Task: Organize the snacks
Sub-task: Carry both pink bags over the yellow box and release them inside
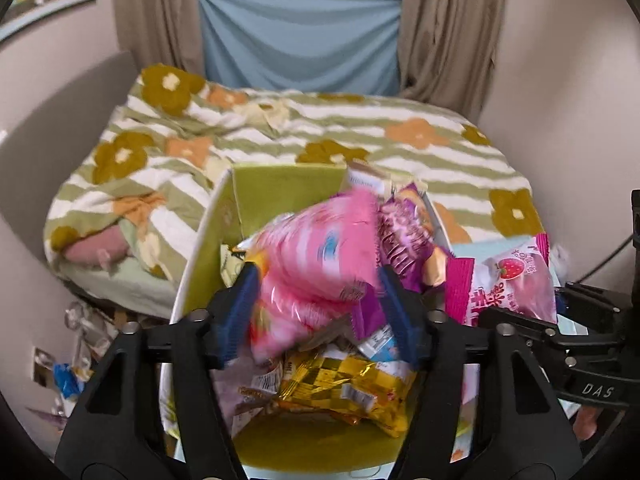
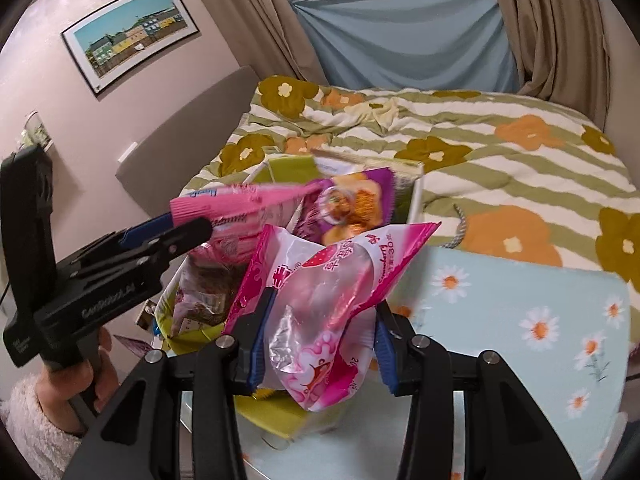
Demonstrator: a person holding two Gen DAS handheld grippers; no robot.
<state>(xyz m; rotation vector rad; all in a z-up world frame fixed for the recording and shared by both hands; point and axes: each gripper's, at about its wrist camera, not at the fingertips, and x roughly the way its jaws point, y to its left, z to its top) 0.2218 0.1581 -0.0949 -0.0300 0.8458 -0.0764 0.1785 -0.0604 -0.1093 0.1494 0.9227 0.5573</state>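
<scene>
The left gripper [image 1: 316, 304] is letting go, jaws apart, so its pink bag [image 1: 316, 256] is dropping into the box [image 1: 200, 248]. The right gripper [image 2: 320, 340] is squeezing a strawberry bag [image 2: 320, 300] above the box, waiting its turn.

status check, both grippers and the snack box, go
Left gripper open, blurred pink snack bag between its pads. Right gripper shut on pink strawberry packet. Green-lined box crammed with snacks; nothing in the way.
</scene>
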